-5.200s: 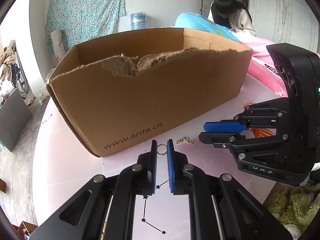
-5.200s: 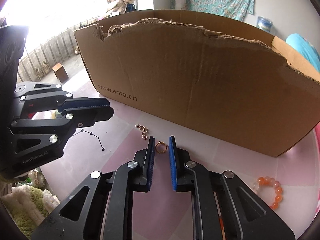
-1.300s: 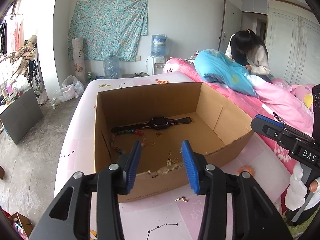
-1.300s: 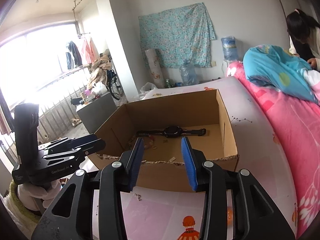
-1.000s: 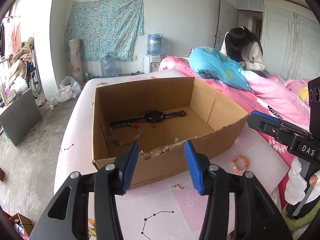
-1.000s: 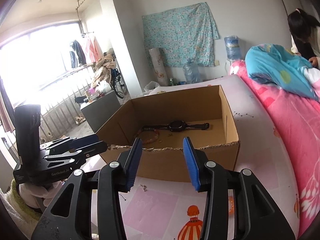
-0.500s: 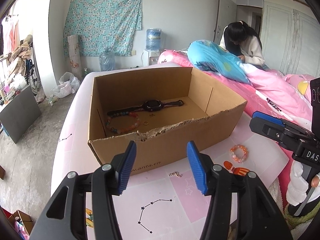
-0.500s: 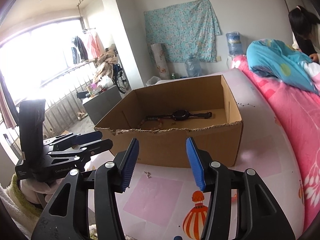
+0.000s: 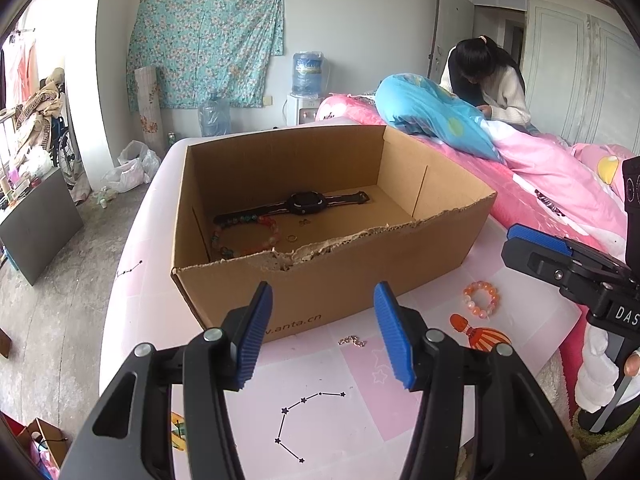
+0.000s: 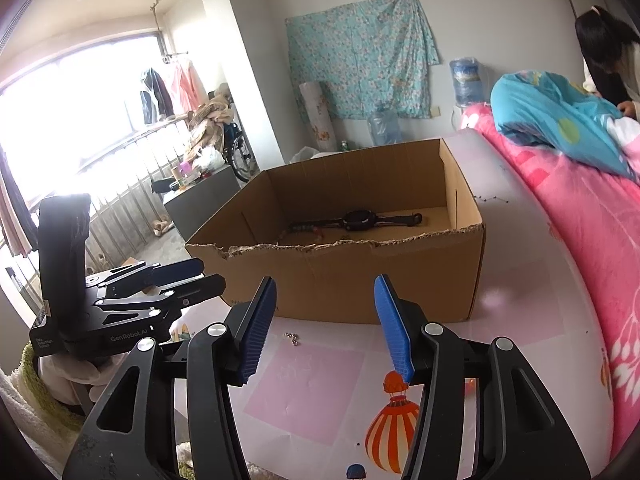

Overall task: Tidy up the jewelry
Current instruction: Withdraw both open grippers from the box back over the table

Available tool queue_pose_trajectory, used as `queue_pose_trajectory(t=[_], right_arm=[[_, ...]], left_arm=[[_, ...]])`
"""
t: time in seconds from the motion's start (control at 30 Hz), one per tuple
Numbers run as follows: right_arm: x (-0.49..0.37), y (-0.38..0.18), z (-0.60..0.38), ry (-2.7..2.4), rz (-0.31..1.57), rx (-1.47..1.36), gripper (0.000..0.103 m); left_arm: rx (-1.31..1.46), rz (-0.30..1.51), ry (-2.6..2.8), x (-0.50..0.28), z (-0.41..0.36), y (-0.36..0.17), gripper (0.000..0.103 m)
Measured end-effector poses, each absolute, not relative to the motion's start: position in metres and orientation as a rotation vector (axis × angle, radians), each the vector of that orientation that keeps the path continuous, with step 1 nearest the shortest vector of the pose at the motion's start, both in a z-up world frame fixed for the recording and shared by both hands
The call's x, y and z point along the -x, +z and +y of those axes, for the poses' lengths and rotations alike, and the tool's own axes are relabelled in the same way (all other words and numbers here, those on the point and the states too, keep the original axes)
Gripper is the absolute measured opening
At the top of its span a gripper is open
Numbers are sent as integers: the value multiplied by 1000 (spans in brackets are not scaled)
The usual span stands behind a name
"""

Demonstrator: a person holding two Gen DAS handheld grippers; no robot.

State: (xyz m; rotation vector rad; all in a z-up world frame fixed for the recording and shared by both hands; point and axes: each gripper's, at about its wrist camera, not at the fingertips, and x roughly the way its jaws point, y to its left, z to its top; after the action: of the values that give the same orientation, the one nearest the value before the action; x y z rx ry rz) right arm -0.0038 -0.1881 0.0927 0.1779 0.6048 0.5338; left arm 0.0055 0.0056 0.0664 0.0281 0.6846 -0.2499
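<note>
Inside, cardboard box [image 9: 328, 280] holds watch [image 9: 306, 202], bead bracelet [image 9: 248, 236], ring [image 9: 291, 238].

Your right gripper [image 10: 324, 320] hangs open before the cardboard box [image 10: 360, 280] (watch [image 10: 358, 218] inside), its jaws just widened, empty.

The cardboard box's [image 10: 360, 280] torn near wall hides most of the beaded bracelet [image 10: 304, 229] in the right wrist view. At five o'clock the orange bead bracelet [image 10: 470, 386] barely shows behind a finger — the small chain [image 10: 293, 338] is too tiny to make out.
</note>
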Motion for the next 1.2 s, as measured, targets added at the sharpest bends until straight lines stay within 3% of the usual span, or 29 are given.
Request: queue_pose_trajectory(t=[1.2], right_arm=[[6,87,-182,523,627,-184,49]], left_arm=[[-33,713,-252,-7,5,57,51]])
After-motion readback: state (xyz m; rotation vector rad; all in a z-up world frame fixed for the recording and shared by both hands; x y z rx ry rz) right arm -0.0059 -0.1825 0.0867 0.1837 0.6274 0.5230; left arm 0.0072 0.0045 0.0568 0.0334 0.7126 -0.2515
